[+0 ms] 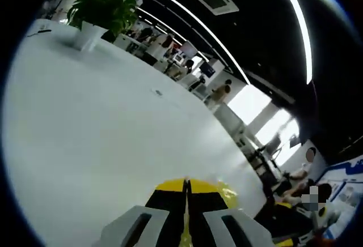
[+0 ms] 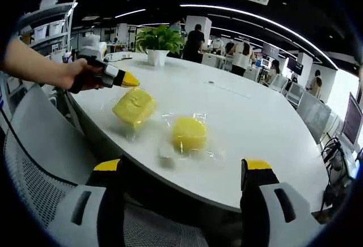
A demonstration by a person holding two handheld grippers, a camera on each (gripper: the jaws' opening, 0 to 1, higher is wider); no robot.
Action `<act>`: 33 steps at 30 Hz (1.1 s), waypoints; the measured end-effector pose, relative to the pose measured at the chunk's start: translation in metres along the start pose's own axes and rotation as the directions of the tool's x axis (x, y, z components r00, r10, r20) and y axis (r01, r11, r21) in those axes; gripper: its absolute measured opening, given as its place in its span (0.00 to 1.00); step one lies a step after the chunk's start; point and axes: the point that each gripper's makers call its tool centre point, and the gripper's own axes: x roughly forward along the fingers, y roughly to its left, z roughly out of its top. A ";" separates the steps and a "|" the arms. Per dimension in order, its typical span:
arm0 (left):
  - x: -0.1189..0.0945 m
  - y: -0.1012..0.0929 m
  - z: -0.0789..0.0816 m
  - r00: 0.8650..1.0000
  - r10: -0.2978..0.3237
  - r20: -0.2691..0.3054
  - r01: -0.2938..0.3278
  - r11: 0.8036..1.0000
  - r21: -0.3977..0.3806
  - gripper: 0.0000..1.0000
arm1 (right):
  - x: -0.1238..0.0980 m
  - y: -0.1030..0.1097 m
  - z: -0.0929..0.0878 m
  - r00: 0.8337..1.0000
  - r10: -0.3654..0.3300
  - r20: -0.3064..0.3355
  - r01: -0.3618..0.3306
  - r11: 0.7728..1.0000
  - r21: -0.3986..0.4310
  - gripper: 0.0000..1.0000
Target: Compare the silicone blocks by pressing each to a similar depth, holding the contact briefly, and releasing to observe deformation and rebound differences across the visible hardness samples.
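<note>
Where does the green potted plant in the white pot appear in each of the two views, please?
Left gripper view: the green potted plant in the white pot stands at the upper left, on the far edge of the white round table.
Right gripper view: the plant stands at top centre-left, on the table's far side, beyond the left gripper.
Shared landmark: the white round table itself.

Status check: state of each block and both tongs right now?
Left tongs: shut, tips touching the top edge of the square block.
Right tongs: open, holding nothing, off the table's near edge.
Square yellow block: in clear wrap, on the white table, no visible dent.
Round yellow block: in clear wrap, flat on the table, untouched.
</note>
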 end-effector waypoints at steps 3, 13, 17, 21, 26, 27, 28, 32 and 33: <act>0.005 0.015 0.001 0.999 0.050 0.018 -0.049 0.997 -0.051 0.00 | 0.001 -0.002 -0.003 1.000 -0.007 -0.009 0.007 1.000 0.004 0.81; 0.018 0.039 -0.007 0.994 0.104 -0.030 -0.103 0.994 0.022 0.00 | 0.005 -0.017 -0.024 0.995 -0.061 -0.073 0.059 0.998 -0.026 0.87; 0.023 0.040 -0.009 0.993 0.109 -0.034 -0.107 0.993 0.048 0.00 | 0.006 -0.016 -0.028 0.995 -0.058 -0.086 0.056 0.998 -0.031 0.89; 0.023 0.040 -0.006 0.991 0.134 -0.020 -0.131 0.988 0.085 0.02 | 0.006 -0.015 -0.029 0.994 -0.052 -0.093 0.050 0.998 -0.026 0.89; 0.021 0.042 -0.004 0.989 0.150 -0.013 -0.147 0.977 0.153 0.14 | 0.007 -0.014 -0.032 0.994 -0.045 -0.102 0.043 0.999 -0.019 0.90; 0.019 0.040 0.001 0.991 0.135 0.012 -0.135 0.984 0.118 0.17 | 0.007 -0.014 -0.032 0.994 -0.043 -0.103 0.041 0.999 -0.020 0.90; 0.018 0.039 0.002 0.992 0.129 0.018 -0.130 0.986 0.109 0.18 | 0.007 -0.013 -0.034 0.993 -0.039 -0.110 0.037 0.999 -0.019 0.90; 0.011 0.035 0.006 0.991 0.130 0.019 -0.132 0.982 0.135 0.24 | 0.007 -0.013 -0.034 0.993 -0.035 -0.110 0.034 0.999 -0.014 0.89; 0.009 0.031 0.010 0.992 0.124 0.038 -0.128 0.982 0.140 0.27 | 0.007 -0.013 -0.033 0.994 -0.037 -0.105 0.036 0.999 -0.014 0.90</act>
